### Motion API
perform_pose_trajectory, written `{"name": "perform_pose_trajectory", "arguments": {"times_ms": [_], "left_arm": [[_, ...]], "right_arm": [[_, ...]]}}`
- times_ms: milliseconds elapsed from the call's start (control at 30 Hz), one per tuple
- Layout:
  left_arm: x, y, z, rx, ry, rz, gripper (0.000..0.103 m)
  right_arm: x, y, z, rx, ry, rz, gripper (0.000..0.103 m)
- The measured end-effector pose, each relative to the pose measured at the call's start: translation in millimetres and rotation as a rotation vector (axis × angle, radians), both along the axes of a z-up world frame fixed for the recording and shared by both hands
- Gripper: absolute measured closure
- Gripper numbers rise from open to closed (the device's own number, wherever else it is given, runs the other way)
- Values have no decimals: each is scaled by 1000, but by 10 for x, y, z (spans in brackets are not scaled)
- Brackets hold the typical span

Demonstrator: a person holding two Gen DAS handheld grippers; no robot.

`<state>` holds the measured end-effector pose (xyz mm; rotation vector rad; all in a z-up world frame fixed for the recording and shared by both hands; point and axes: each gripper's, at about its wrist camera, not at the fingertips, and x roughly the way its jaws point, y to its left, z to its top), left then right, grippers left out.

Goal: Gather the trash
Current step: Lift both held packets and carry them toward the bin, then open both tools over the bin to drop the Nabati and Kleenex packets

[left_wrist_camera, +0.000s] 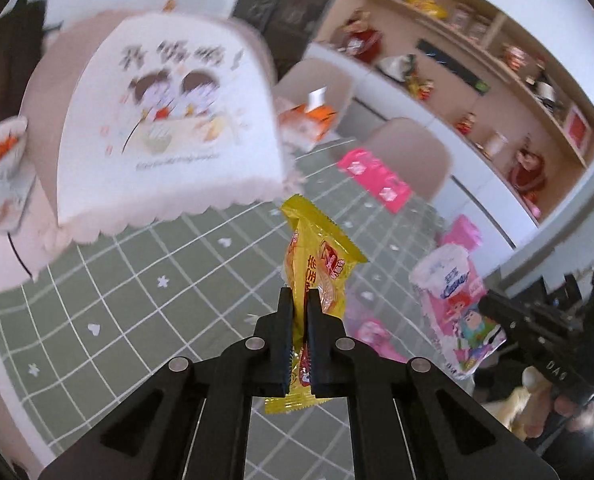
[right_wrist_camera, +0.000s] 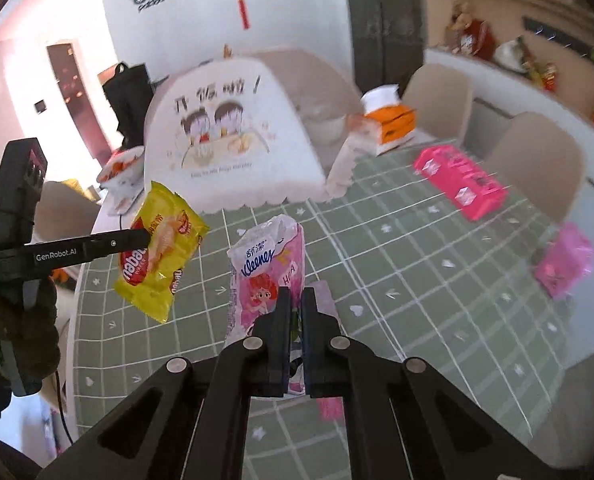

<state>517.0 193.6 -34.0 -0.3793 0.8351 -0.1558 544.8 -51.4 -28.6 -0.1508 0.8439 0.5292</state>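
My left gripper [left_wrist_camera: 298, 294] is shut on a yellow Nabati wafer wrapper [left_wrist_camera: 317, 264] and holds it above the green checked tablecloth [left_wrist_camera: 157, 312]. The wrapper also shows in the right wrist view [right_wrist_camera: 159, 248], with the left gripper [right_wrist_camera: 143, 236] at the left. My right gripper [right_wrist_camera: 295, 294] is shut on a pink and white Kleenex tissue pack wrapper [right_wrist_camera: 263, 264], lifted off the table. That wrapper also shows in the left wrist view [left_wrist_camera: 455, 300], held by the right gripper [left_wrist_camera: 493, 304].
A white food cover with a cartoon print [right_wrist_camera: 233, 136] stands at the back of the table. An orange tissue box [right_wrist_camera: 391, 120], a pink box [right_wrist_camera: 459, 182], a pink packet [right_wrist_camera: 563, 260] and a bowl of snacks [right_wrist_camera: 121, 168] lie around. Beige chairs [right_wrist_camera: 537, 160] and shelves [left_wrist_camera: 477, 60] stand at the right.
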Motion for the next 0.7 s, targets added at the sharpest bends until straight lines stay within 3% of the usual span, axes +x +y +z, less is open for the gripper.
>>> {"name": "perform_pose_trajectory", "arguments": {"times_ms": [367,500,633,700], "left_arm": [[-748,-986,586,-65,-64,-196,97],[-1102,-1529,688,-60,-69,-235,97],[-1474,-2121,684,-90,-24,-270,97],[-1626,-2411,663,-68,-9,-286,97]], "right_arm": [[-1058,-911,671,16,-125,-174,99],[-1462,-1405,811,59,-154,-195,99],[-1921,-2008,885,113,-153,-210,99],[-2120,-2253,875,115,-156,-216,99]]}}
